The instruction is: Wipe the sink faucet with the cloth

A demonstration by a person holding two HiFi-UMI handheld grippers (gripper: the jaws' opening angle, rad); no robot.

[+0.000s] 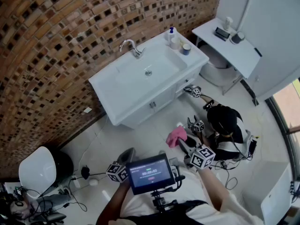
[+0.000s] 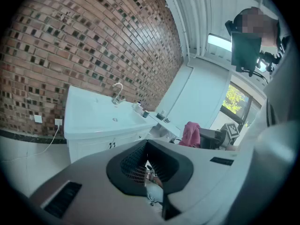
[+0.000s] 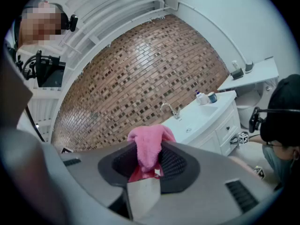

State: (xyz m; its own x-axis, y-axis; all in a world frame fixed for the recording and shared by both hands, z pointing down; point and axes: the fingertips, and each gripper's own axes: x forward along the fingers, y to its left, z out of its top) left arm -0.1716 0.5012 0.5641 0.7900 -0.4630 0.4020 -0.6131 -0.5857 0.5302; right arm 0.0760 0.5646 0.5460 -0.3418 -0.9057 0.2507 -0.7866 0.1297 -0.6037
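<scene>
The right tongs [image 1: 183, 143] are clenched on the cloth [image 3: 149, 146], a pink, fluffy rag. It is pinched by its lower part, so a soft fold stands up above the pads. The left tongs [image 2: 146, 159] are pressed together with nothing between them, held low by the person's body. The faucet [image 1: 131, 47] stands at the back rim of the white sink [image 1: 108, 83], against the brick wall. It is well apart from both tongs, and wiping has not begun.

The cloth looks light and limp. It will likely drape and bunch rather than push, so the free fold should meet the metal, with the pads kept off the spout. The hold near 1 end seems sound, though a snag on the curved spout could drag the cloth loose. The faucet looks rigid and smooth, probably slick, so the cloth should slide over it easily.
</scene>
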